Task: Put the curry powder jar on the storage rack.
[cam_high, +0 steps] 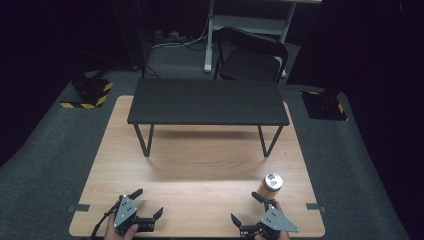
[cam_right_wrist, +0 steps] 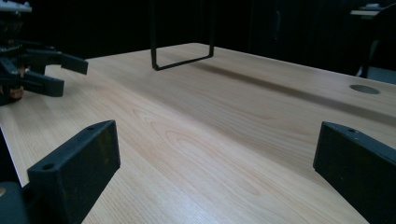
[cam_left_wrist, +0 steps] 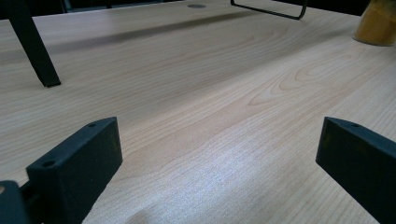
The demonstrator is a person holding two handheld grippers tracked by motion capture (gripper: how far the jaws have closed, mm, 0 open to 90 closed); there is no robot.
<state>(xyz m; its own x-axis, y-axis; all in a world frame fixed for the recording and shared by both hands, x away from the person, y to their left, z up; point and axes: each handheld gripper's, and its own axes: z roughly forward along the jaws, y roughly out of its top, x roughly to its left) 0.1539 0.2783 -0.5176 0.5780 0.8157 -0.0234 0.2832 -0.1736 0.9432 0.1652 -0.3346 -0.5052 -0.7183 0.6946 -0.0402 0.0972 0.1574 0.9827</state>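
Pale wood, black metal, one spot of ochre

The light wood-grain tabletop (cam_high: 200, 165) is streaked beige and tan; the small black-topped stand with thin black wire legs (cam_high: 207, 101) is uniformly dark. The short orange-brown cylindrical can with a silver lid (cam_high: 270, 186) shows as yellow-ochre in the left gripper view. The left gripper (cam_high: 142, 207) and the right gripper (cam_high: 250, 207) are black with grey plates. The carpet (cam_high: 50, 150) is speckled dark grey; two floor blocks (cam_high: 90, 92) carry yellow-and-black stripes.
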